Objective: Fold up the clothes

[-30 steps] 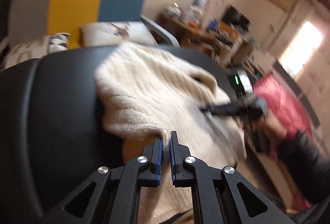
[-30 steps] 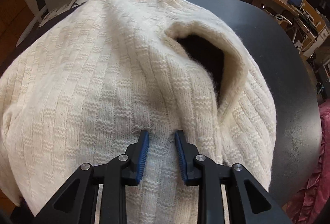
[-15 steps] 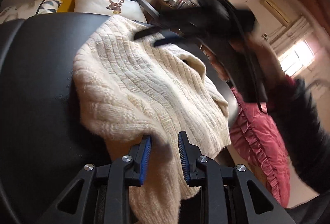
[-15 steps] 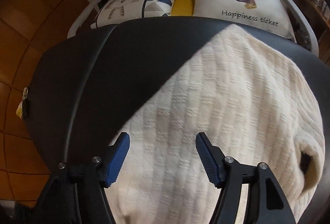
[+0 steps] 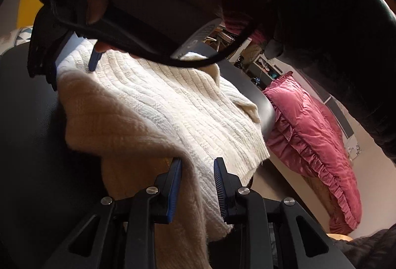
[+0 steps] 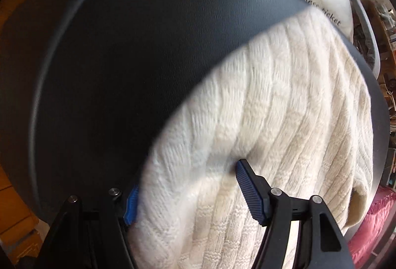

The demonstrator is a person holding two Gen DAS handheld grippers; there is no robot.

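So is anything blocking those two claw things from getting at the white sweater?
Nothing visible. The sweater already bulges between the right gripper's open fingers, and its edge lies between the left gripper's open fingers on the black table.

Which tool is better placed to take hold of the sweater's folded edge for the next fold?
Probably the right tool: it is open, straddling the sweater's thick edge. The left tool is open over thinner hanging fabric.
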